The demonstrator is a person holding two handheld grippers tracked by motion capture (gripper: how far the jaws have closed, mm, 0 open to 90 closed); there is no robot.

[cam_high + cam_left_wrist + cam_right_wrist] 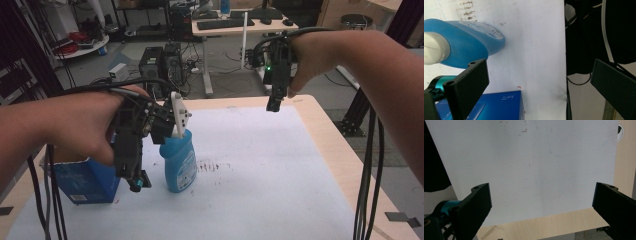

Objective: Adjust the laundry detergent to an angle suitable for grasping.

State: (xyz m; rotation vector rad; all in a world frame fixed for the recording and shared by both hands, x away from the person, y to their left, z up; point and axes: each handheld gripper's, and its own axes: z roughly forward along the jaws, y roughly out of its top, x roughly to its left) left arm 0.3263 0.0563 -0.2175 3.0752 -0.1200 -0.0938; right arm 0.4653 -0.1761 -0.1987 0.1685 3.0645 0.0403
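Observation:
A blue bottle (179, 165) stands upright on the white mat (260, 165), left of the middle. In the left gripper view the bottle (471, 42) lies across the upper left with its white cap (434, 50). My left gripper (136, 182) points down just left of the bottle, between it and a blue box (87, 180). Its jaws are wide apart with nothing between them, so the left gripper (537, 67) is open. My right gripper (274, 105) hangs in the air over the table's far edge. In its own view the right gripper (541, 188) is open over bare mat.
The blue box (496, 105) sits at the mat's near left. Brown smudges (210, 166) mark the mat right of the bottle. A light wooden table border (335, 150) frames the mat. Black cables (367, 175) hang from the right arm.

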